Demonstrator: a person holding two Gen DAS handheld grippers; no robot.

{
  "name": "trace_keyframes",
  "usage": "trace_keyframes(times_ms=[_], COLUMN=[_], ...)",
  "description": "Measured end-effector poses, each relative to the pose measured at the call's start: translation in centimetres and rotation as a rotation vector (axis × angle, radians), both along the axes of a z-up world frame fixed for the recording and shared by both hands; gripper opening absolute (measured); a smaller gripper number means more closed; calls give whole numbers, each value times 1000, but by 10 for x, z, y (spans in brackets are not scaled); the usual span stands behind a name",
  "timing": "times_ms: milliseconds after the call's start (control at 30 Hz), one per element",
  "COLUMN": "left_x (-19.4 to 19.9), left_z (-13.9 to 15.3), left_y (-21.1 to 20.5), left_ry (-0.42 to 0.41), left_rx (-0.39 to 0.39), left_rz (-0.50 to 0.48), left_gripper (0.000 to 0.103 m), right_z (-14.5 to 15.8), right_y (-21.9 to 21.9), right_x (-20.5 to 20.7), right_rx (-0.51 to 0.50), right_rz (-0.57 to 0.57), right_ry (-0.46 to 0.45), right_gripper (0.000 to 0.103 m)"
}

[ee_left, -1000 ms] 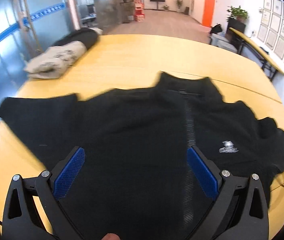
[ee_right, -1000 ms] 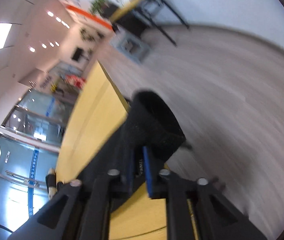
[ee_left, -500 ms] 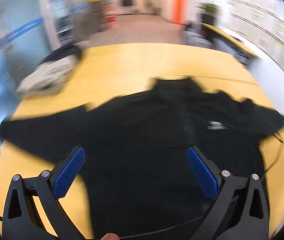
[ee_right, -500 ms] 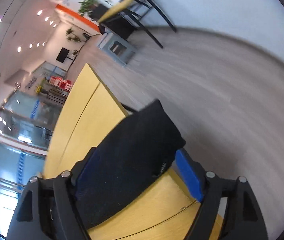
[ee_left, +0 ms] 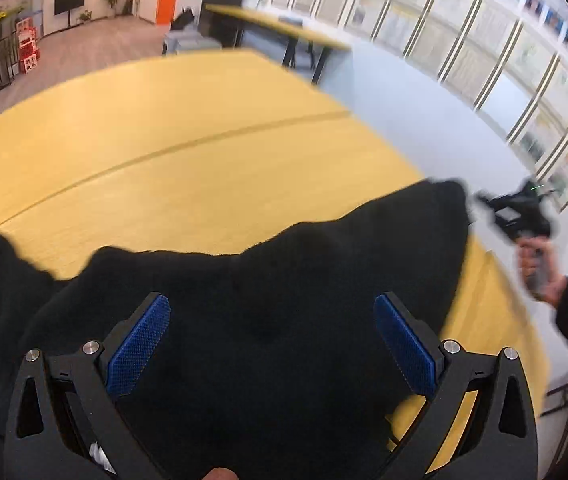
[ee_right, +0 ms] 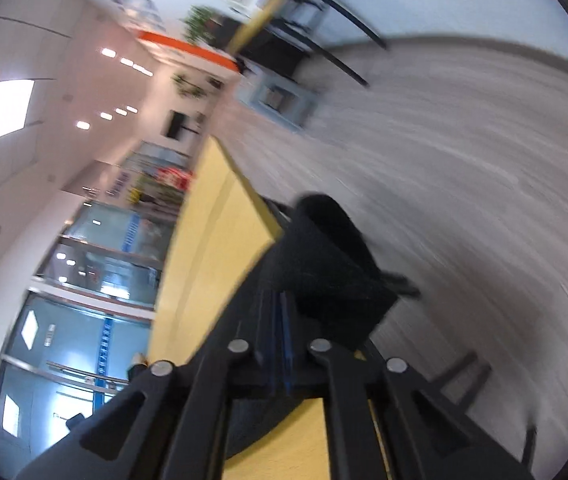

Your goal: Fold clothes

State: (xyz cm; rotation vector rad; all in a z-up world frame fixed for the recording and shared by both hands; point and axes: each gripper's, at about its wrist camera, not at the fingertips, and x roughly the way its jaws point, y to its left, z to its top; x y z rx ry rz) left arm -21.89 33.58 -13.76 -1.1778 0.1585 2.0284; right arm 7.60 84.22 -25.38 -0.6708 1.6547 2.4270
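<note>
Left wrist view: left hand-held gripper (ee_left: 271, 344), jaws spread, nothing between pads; black garment (ee_left: 284, 300) directly beneath on yellow counter (ee_left: 163, 128), sleeve running out rightward to right hand-held gripper (ee_left: 484, 204).

Right wrist view: right hand-held gripper (ee_right: 284, 312), pressed together, pinching sleeve end (ee_right: 332, 264) at counter (ee_right: 211, 248) edge; nearer hand to the sleeve.

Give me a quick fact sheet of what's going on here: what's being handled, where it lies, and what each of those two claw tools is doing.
item: black garment, spread over the table
surface: yellow wooden table
left gripper: open wide, hovering over the garment, pads clear of the cloth
right gripper: shut on the garment's sleeve end at the table's edge
person: a hand in a dark sleeve holds the right gripper
picture quality: blurred
</note>
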Motion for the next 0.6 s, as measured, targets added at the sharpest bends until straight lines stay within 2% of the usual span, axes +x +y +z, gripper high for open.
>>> trace_keyframes(times_ms=[100,200,233,300,333,367,467,600], left_x=[-10,-9,-7,-4,-3,-1,7,17], left_z=[-24,-35,-35,-31,-30,-29,-27,-21], left_y=[12,13,11,5,2,-2,-13,-21], left_ry=[-19,-33,-30,-30,-30,-24,-4,13], left_rx=[-46,-62,-57,-34,-22,-25,-38,-44], left_rz=[0,1,5,20,27,31,38,45], left_gripper=[103,103,103,103,103,103,103,103], right_z=[17,25,22,7,2,0,-6,-20], right_y=[-7,-14,-11,5,13,19,32,35], right_x=[18,25,24,18,15,12,1,-20], right_rx=[35,41,25,-28,-28,-10,41,40], right_rz=[-8,24,43,78,88,96,133,240], right_ry=[71,76,70,12,-8,-19,-32,-20], right_gripper=[0,1,8,43,75,80,80,82])
